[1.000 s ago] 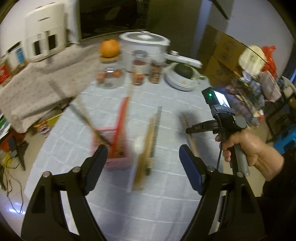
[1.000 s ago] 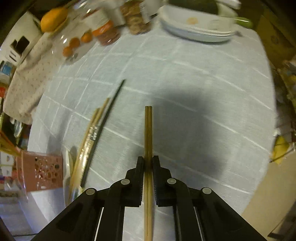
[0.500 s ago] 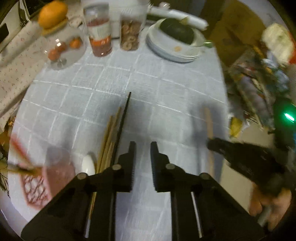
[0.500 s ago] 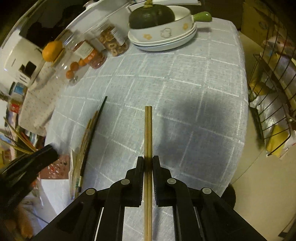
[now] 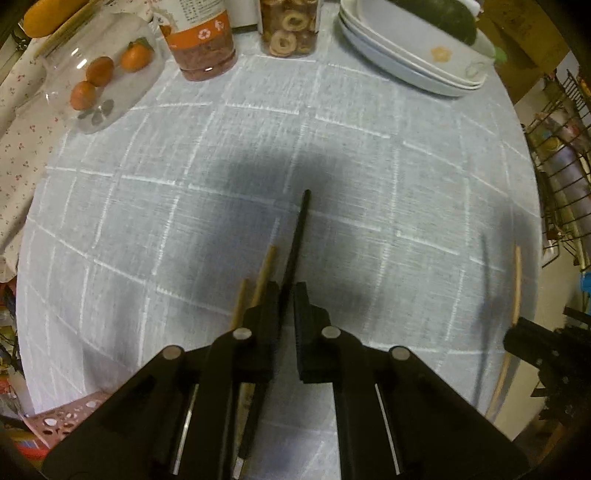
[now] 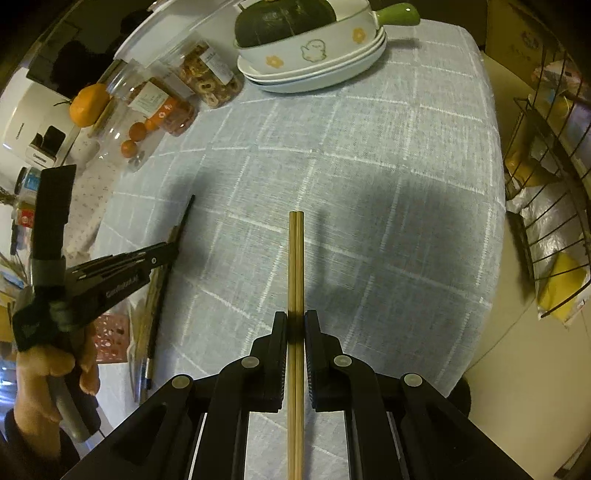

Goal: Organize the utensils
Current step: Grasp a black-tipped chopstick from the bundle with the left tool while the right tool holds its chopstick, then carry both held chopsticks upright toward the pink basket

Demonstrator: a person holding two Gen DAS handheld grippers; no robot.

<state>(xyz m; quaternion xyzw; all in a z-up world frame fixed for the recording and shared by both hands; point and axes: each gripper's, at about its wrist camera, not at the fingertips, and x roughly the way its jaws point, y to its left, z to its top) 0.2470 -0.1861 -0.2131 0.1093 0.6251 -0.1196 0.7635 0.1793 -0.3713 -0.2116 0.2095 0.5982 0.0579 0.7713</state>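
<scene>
A table (image 5: 424, 206) under a pale blue-grey cloth with a white grid fills most of both views, its rounded edge falling away to the right of the tool. Beyond that edge lies cream floor (image 6: 517, 398). A black wire rack (image 6: 546, 206) stands to the right, holding bagged goods (contents unclear). Far ahead and right is a cardboard box (image 6: 517, 33). A floral cloth (image 5: 14, 147) covers the surface to the left. Lighting is dim and warm.

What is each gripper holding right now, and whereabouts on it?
The right gripper clamps a pair of wooden chopsticks partway along their length. The left gripper has closed on a black chopstick, also mid-shaft.
</scene>
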